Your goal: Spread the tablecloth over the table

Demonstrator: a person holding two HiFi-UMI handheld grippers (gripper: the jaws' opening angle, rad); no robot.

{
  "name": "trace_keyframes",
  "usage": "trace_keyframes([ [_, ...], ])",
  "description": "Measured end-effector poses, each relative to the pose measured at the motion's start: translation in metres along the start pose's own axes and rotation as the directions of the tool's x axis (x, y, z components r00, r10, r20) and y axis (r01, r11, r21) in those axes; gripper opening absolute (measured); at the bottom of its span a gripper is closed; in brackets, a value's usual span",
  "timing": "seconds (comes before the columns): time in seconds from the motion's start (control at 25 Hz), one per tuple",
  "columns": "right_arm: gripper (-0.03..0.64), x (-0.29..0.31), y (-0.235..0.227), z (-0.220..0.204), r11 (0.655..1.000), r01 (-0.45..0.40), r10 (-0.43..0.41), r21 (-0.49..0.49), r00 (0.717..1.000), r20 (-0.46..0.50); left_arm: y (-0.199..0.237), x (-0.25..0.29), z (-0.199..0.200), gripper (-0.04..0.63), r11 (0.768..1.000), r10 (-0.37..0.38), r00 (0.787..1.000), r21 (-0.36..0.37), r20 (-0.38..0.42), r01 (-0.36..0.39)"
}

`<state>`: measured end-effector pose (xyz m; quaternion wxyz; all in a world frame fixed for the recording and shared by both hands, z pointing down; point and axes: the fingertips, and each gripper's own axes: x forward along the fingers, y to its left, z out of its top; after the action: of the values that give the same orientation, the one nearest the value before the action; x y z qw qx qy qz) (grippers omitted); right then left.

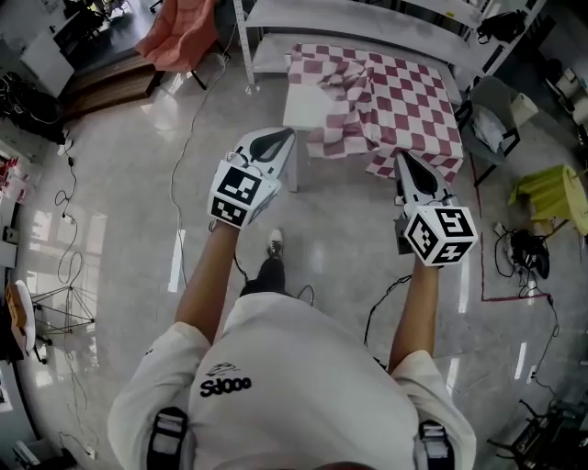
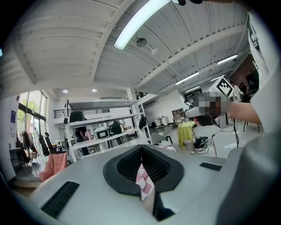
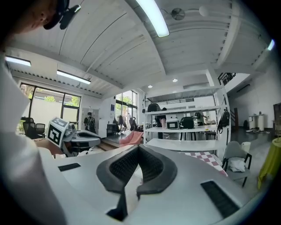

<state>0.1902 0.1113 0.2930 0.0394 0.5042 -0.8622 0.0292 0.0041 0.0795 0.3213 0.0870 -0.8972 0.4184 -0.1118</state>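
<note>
A red-and-white checked tablecloth [image 1: 404, 101] covers most of a white table [image 1: 301, 103]. It is bunched toward the left, and the table's near left corner is bare. My left gripper [image 1: 283, 136] hovers at that corner. In the left gripper view it [image 2: 141, 149] is shut on a checked fold of the tablecloth [image 2: 144, 184]. My right gripper [image 1: 402, 156] has its tip at the cloth's hanging front hem. In the right gripper view it [image 3: 138, 147] is shut with a pale sliver between the pads, and the tablecloth [image 3: 206, 157] lies beyond.
A white shelving rack [image 1: 367, 14] stands behind the table. A grey chair [image 1: 491, 119] and a yellow-draped stand [image 1: 556, 193] are to the right, a pink chair [image 1: 179, 37] at the far left. Cables [image 1: 188, 138] trail across the glossy floor.
</note>
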Motion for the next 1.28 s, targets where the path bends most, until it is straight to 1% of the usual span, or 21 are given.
trace_keyframes([
  [0.36,0.021,0.127,-0.049,0.007,0.997,0.071,-0.072,-0.027,0.997,-0.031,0.116,0.095,-0.017,0.029,1.000,-0.015,1.000,0.010,-0.002,0.015],
  [0.48,0.021,0.167,-0.067,0.006,0.995,0.095,-0.096,-0.015,0.994,-0.046,0.148,0.128,-0.025,0.028,0.999,-0.034,0.999,-0.004,-0.010,0.034],
  [0.68,0.021,0.219,-0.089,0.004,0.992,0.127,-0.128,-0.022,0.989,-0.076,0.187,0.175,-0.038,0.028,0.997,-0.074,0.997,-0.021,-0.022,0.074],
  [0.8,0.021,0.246,-0.097,0.001,0.988,0.144,-0.149,-0.053,0.984,-0.100,0.206,0.196,-0.047,0.028,0.995,-0.093,0.995,-0.031,-0.029,0.092],
  [1.08,0.021,0.304,-0.109,-0.010,0.982,0.179,-0.186,-0.058,0.973,-0.139,0.243,0.232,-0.069,0.028,0.990,-0.134,0.990,-0.043,-0.040,0.133],
  [1.28,0.021,0.333,-0.118,-0.017,0.973,0.221,-0.229,-0.068,0.959,-0.169,0.273,0.252,-0.089,0.028,0.987,-0.150,0.987,-0.072,-0.059,0.145],
])
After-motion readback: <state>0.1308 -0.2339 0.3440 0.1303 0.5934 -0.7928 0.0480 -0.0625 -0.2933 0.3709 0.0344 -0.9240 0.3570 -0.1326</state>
